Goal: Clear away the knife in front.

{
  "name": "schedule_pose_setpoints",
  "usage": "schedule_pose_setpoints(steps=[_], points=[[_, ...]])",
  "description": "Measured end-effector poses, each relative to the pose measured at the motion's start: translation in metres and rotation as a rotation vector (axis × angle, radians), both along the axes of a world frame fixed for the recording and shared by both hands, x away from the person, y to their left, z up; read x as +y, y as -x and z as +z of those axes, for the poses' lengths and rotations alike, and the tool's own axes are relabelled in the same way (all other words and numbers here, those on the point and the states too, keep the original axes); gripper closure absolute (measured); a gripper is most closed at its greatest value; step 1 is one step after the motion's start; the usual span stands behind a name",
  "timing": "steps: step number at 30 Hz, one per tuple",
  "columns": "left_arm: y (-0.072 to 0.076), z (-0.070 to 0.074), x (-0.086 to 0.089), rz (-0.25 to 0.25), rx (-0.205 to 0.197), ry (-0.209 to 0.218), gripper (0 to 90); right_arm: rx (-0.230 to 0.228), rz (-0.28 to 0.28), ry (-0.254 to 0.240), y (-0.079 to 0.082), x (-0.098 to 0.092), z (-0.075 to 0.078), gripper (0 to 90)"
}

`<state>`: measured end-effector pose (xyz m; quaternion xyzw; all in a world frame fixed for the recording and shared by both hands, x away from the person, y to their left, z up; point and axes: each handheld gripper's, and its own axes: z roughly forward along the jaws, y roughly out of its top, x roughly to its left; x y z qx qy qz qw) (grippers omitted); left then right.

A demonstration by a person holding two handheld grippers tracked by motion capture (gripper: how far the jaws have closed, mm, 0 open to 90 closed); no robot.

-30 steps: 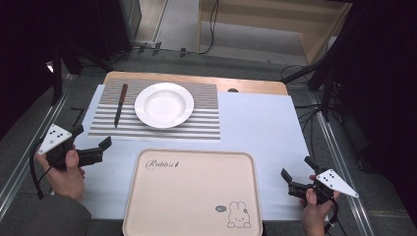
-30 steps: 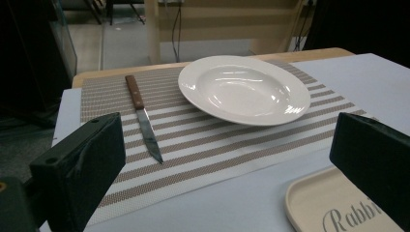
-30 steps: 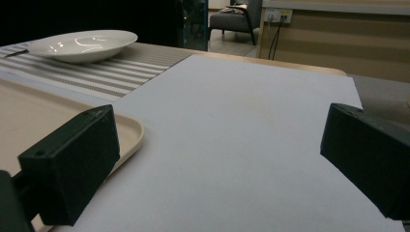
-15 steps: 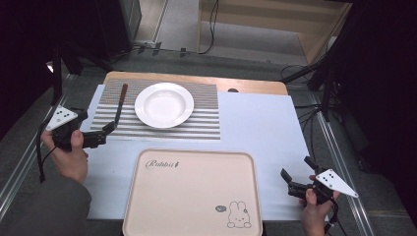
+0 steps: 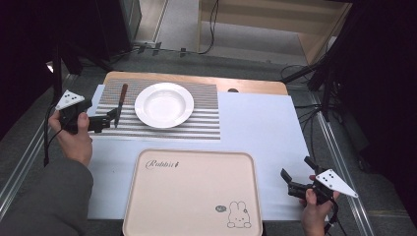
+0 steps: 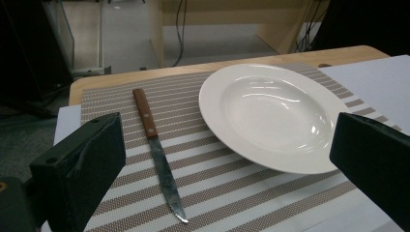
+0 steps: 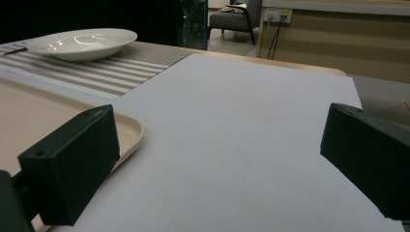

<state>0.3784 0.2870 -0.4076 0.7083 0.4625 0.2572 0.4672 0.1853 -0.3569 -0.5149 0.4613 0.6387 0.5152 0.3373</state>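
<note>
**Wooden-handled knife not yet picked up**

Steel and wood, the knife (image 6: 157,159) lies flat on the striped placemat (image 5: 206,120), just beside the white plate (image 5: 163,104). The left claw (image 5: 114,117) hovers wide open at its blade tip, gripping nothing. The right claw (image 5: 290,179) waits, open and empty, near the tray (image 5: 192,196). Everything remains to do.

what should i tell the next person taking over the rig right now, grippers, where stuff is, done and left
Left gripper: open, jaws wide, at the knife's blade end, nothing held.
Right gripper: open, empty, idle over the white sheet by the tray's right edge.
Knife: flat on the striped placemat, wooden handle pointing away, just left of the white plate. Plate sits on the same mat.
Tray: empty, near edge of the table.
Done: approach to the knife.
Left: probably close on the knife, lift it, place it.
</note>
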Motion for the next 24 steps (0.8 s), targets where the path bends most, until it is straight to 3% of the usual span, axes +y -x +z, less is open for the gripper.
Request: schedule_pose_setpoints(steps=[14, 24], points=[[-0.042, -0.001, -0.003, 0.031, 0.06, -0.016, 0.0, 0.001, -0.003, 0.0, 0.0, 0.0, 0.0, 0.0], [-0.068, -0.007, 0.001, 0.066, 0.128, -0.022, 0.0, 0.0, -0.003, -0.001, 0.0, 0.0, 0.0, 0.0]])
